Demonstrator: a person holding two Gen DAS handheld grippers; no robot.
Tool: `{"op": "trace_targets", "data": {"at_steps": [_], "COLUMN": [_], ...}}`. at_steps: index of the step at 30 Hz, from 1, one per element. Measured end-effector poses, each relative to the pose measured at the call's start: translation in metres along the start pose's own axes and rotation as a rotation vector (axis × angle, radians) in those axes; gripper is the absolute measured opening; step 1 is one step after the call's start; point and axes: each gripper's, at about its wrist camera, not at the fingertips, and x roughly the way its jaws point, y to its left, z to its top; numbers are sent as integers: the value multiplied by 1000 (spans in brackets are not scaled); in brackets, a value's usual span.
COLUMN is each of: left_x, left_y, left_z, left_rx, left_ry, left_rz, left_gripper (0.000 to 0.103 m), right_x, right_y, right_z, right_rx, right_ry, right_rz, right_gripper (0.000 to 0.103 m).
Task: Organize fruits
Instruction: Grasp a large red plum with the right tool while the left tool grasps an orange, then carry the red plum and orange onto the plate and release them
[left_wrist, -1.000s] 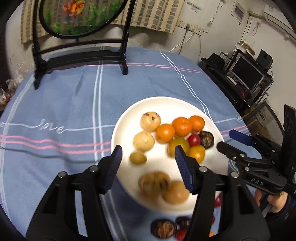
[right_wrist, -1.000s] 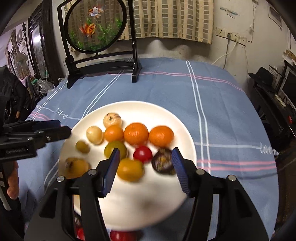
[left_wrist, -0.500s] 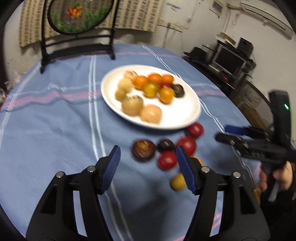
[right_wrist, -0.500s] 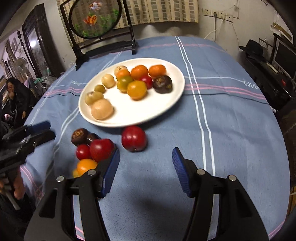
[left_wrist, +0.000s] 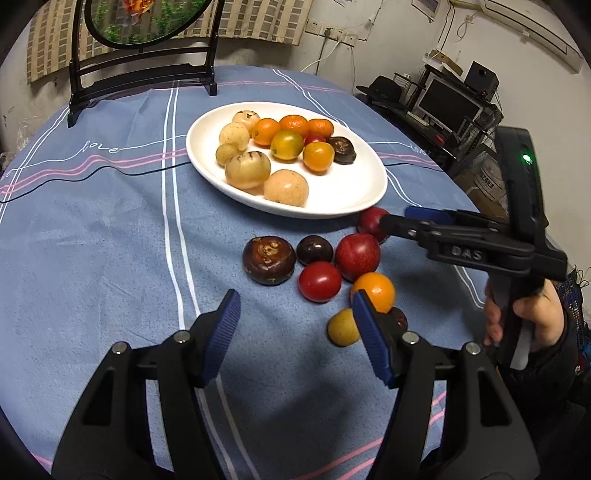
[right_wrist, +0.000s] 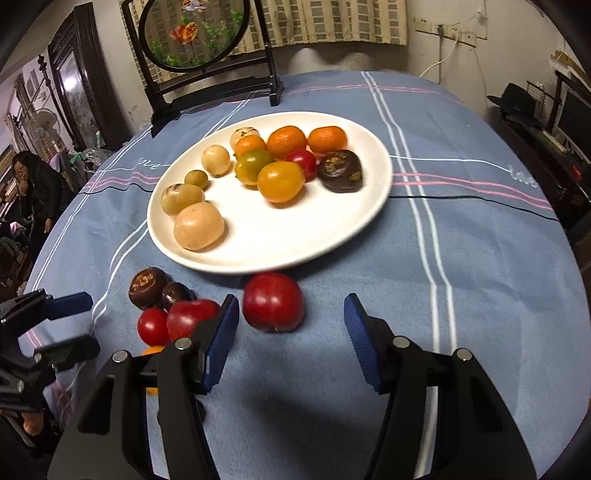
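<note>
Near the plate (right_wrist: 380, 192), both my jaws have pulled back, wide and empty. My right gripper (right_wrist: 290, 325) now faces a red plum (right_wrist: 274, 302) on the tabletop, likely next.

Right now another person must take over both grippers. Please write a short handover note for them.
Left gripper: open, empty, above the cloth near the loose fruits.
Right gripper: open, empty, its fingers on either side of a red plum but not closed on it.
White plate: holds eleven fruits, grouped by colour: pale ones, orange ones, a dark one.
Loose on the blue tablecloth by the plate's near edge: two dark fruits, two red plums, one red tomato, one orange fruit, one yellow fruit; one more dark fruit is half hidden.
Left to do: move the loose fruits to the plate, probably starting with the plum.
</note>
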Motion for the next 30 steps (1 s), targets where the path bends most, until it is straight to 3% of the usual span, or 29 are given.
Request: {"op": "trace_targets", "data": {"at_steps": [2,3,4,14,18,23,24,30], "left_x": [0,1,2,29,46,68,71,61], "left_y": [-3,-4,-8,-49,-55,-58,-58,-63], "left_z": [0,0,1,2,7,13,14,11], "left_rx": [4,6,11,70,58,42,34,41], "left_ry": [6,10,17,98,132,161,161,137], "left_rz": [-17,-29,-45,-102,-88,-56,-47,-60], "left_gripper": [65,65,65,64,51,45,39,39], "right_x": [11,17,26,-21,-31,-36,-37,-44], "right_y": [1,1,-1,-16,-28,-36,-37,-36], "right_z": [2,2,1,-18,-28,-33,-33,-35], "right_rx": [-3,-2,11,42,68,85,86,87], "right_ry": [25,45,70,-2,-10,-24,-26,-36], "right_rz": [21,31,74,46,52,71,75,84], "right_gripper": [58,45,40,40,40,40,40,40]}}
